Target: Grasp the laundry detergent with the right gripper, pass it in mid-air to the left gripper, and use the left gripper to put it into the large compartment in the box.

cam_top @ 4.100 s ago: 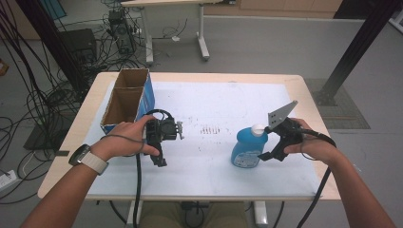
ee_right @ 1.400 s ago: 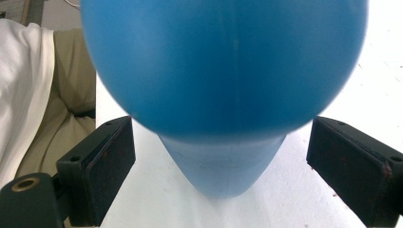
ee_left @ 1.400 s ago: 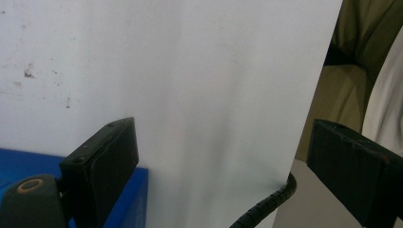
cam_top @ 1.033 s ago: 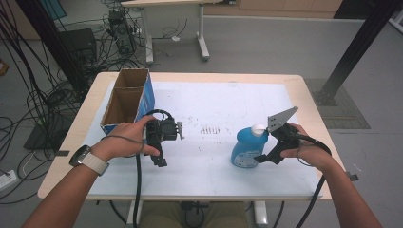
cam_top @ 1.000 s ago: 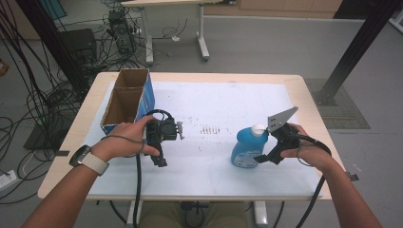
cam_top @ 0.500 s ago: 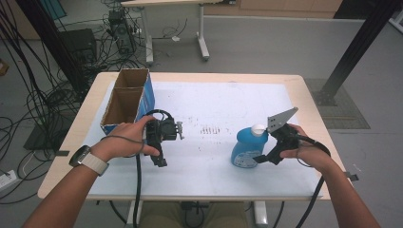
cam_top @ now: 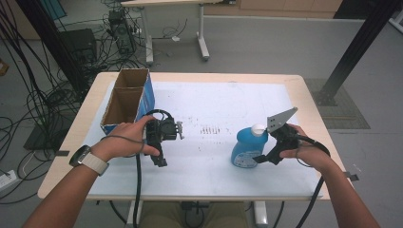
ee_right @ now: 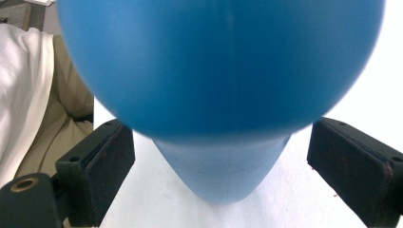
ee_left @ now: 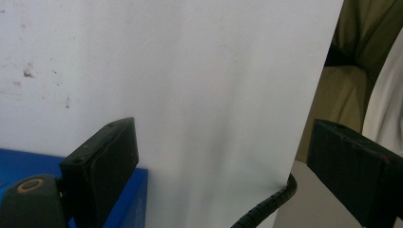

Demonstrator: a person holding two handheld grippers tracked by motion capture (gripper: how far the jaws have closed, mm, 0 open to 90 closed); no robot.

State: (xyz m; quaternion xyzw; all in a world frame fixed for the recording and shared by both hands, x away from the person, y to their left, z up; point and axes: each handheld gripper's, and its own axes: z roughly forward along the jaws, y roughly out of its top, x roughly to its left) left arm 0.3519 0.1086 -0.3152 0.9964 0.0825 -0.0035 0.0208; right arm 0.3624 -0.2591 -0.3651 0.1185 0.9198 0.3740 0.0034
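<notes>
The blue bottle (cam_top: 247, 149) is flanked by the right claw (ee_right: 221, 166), its jaws apart, untouching. The left claw (ee_left: 223, 166) is spread, empty, above the desk (cam_top: 214, 99).

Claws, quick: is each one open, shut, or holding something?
Left claw: open, holding nothing, over the white table cover.
Right claw: open, its jaws either side of the blue bottle, not pressing it.

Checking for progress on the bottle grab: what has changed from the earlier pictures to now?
The right tool dropped slightly and closed in on the blue bottle; its jaws straddle the bottle without pressing it. The left tool, the cardboard box and the bottle stayed put.
</notes>
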